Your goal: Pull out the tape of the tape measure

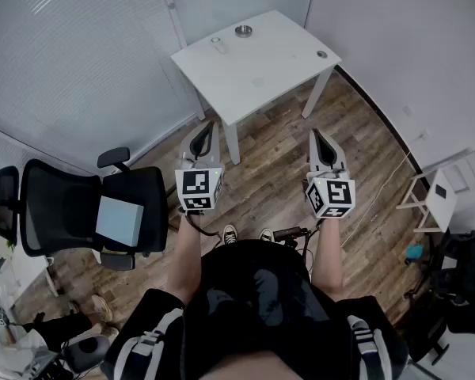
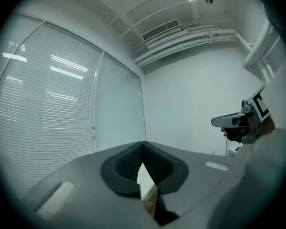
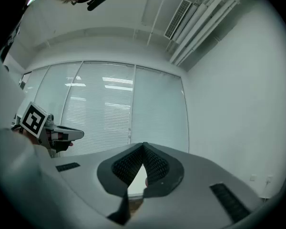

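Observation:
A white table (image 1: 277, 77) stands ahead of me on the wood floor. On it lie a round dark object (image 1: 243, 31), a small upright cylinder (image 1: 217, 44) and a small round item (image 1: 322, 54); I cannot tell which is the tape measure. My left gripper (image 1: 207, 130) and right gripper (image 1: 317, 135) are held level, short of the table's near edge, side by side. Both are shut with nothing between the pads. The left gripper view shows its shut tips (image 2: 143, 149) and the right gripper (image 2: 233, 123) beside it. The right gripper view shows its shut tips (image 3: 144, 149) and the left gripper (image 3: 57, 135).
A black office chair (image 1: 55, 212) with a pale blue box (image 1: 119, 220) on its seat stands at my left. A small white stand (image 1: 439, 192) and black bags (image 1: 467, 283) are at the right. Window blinds (image 1: 79, 54) run along the left, a white wall behind the table.

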